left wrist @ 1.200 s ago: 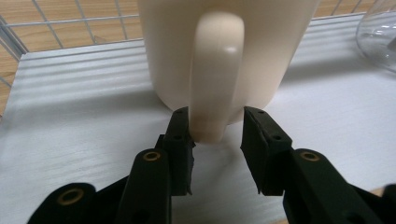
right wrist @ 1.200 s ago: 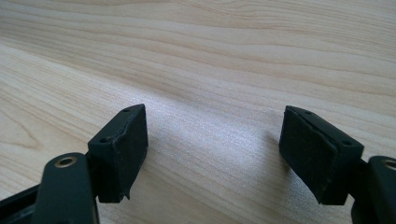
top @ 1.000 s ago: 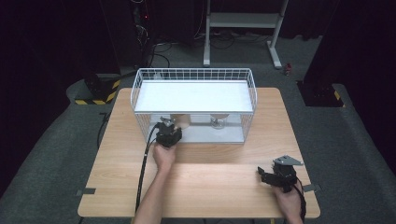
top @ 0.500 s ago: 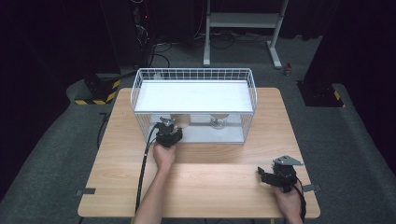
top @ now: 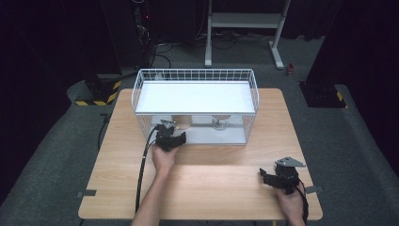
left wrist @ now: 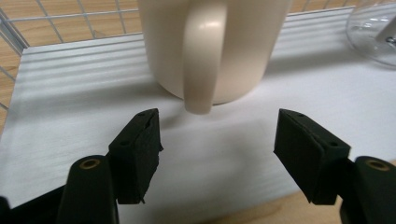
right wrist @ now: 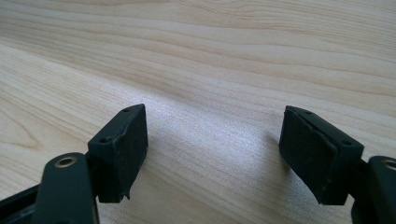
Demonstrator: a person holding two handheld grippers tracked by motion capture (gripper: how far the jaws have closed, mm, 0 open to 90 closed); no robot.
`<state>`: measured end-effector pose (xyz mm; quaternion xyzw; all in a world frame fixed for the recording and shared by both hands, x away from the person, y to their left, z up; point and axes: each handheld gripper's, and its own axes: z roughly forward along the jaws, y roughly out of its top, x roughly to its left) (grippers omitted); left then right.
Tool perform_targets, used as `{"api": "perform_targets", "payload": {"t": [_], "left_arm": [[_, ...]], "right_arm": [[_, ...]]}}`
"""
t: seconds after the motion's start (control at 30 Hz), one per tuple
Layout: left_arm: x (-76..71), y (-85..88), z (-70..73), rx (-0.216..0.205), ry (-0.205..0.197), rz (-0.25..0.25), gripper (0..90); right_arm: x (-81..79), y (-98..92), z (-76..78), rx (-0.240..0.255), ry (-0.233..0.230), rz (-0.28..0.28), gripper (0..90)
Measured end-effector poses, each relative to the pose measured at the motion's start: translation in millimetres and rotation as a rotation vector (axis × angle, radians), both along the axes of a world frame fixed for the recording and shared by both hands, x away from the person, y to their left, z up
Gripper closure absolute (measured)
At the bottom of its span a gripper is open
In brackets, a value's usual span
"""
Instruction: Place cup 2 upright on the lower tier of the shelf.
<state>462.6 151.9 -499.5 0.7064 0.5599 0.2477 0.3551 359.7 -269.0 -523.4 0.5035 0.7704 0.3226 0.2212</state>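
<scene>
Centre of the high view, the wire basket (top: 195, 75) sits on the table (top: 117, 165) toward its far edge. Inside, along the near wall, the mug (top: 182, 121) stands left of the glass (top: 219, 122). The left gripper (top: 170, 141) is just in front of the mug (handle facing it, not touching). Lower right, the right gripper (top: 277, 178) rests on the table, well apart.
</scene>
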Motion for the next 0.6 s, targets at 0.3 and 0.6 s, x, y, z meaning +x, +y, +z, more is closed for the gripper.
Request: {"api": "perform_targets", "payload": {"t": [0.3, 0.6], "left_arm": [[-18.0, 9.5, 5.0, -0.034, -0.022, -0.007, 31.8], [-37.0, 15.3, 12.8, -0.048, -0.048, -0.03, 31.7]], "right_arm": [[0.0, -0.1, 0.0, -0.002, 0.0, 0.0, 23.8], [0.0, -0.1, 0.0, -0.001, 0.0, 0.001, 23.8]]}}
